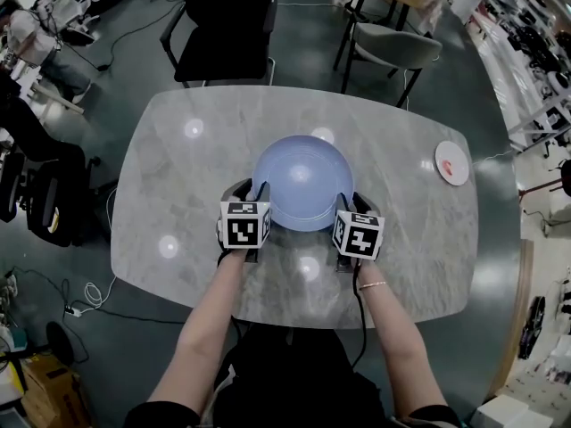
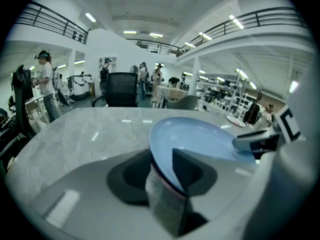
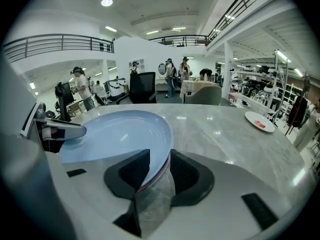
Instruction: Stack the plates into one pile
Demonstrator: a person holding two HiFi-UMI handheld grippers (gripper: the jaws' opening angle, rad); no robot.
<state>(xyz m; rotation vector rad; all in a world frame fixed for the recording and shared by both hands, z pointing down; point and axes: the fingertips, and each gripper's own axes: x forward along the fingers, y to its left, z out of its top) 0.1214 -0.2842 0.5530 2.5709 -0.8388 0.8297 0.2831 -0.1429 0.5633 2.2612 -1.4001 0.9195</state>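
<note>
- Directly below you, a pale blue plate (image 1: 303, 181) sits over the middle of a grey marble-patterned table (image 1: 169, 194), slightly toward the near edge.
- Your left gripper (image 2: 162, 170) is at the plate's near-left rim. Your right gripper (image 3: 159, 170) is at its near-right rim. Both reach in from the near side, so the plate lies between the two tools.
- In the left gripper view, the rim runs between the two jaws and they pinch it. The blue upper face is toward the right jaw and the underside toward the left jaw.
- In the right gripper view, the rim fills the gap between the jaws in the same way and they clamp it. Here the blue face is toward the left jaw and the underside toward the right.
- Each gripper view shows the other gripper's tip on the opposite side of the plate.
- Just under the blue rim, thin dark and pinkish edges show. Whether they belong to more plates underneath cannot be told.
- Whether the plate's base touches the table cannot be told from any view.
- A small white plate (image 1: 452, 162) holding something red lies at the right end of the table, well apart from both grippers.
- A black chair (image 1: 223, 25) stands at the far side, and a grey chair (image 1: 393, 47) is farther right.
</note>
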